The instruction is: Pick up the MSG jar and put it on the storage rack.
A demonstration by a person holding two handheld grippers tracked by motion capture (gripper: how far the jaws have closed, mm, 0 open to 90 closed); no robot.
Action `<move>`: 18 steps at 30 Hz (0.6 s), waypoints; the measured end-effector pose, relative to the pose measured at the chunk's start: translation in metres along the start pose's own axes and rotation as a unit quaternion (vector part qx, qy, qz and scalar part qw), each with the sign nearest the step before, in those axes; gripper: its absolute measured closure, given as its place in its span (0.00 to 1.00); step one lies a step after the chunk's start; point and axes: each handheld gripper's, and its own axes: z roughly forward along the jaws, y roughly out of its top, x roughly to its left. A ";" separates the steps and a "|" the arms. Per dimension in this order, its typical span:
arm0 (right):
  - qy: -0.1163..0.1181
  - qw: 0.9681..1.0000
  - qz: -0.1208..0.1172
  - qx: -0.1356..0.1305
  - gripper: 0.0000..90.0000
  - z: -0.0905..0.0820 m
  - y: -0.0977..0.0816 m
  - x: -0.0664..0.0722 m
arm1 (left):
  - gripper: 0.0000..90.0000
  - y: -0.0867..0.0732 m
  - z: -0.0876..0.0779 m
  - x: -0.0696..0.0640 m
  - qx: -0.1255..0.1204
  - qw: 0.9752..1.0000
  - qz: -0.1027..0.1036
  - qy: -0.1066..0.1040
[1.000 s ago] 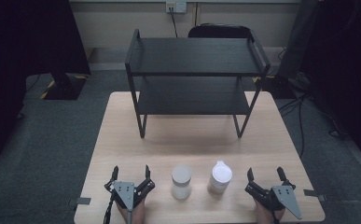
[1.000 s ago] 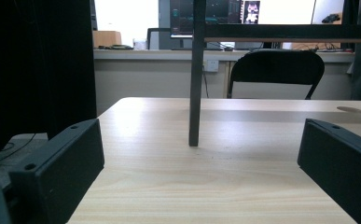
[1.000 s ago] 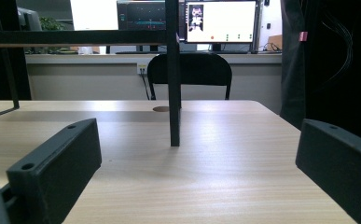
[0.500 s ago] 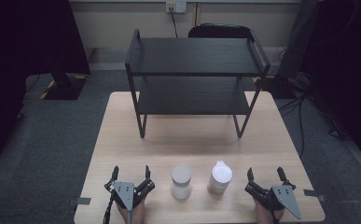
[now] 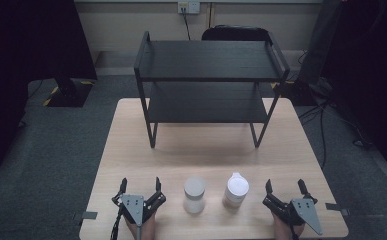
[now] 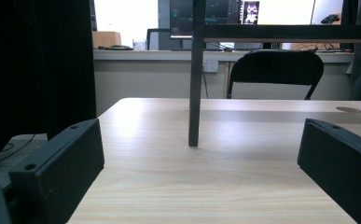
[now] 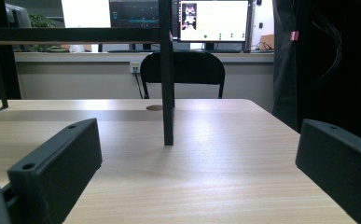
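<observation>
Grippers idle: left gripper (image 5: 139, 188) and right gripper (image 5: 285, 189) both spread wide, holding nothing; two white jars (image 5: 194, 194) between them, black shelf rack (image 5: 211, 75) ahead.

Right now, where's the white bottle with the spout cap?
High view: the white bottle stands near the table's front edge, right of centre, between the frosted jar to its left and the right gripper.

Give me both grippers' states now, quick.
Left gripper: open, holding nothing, jaws spread over bare table.
Right gripper: open, holding nothing.
</observation>
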 end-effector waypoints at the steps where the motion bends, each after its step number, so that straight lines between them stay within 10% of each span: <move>1: 0.000 1.000 0.000 0.000 0.00 0.000 0.000 0.000 | 0.00 0.000 0.000 0.000 0.000 1.000 0.000 0.000; 18: -0.003 1.000 0.000 0.000 0.00 0.000 0.000 0.001 | 0.00 0.000 0.000 -0.001 0.000 1.000 0.001 0.003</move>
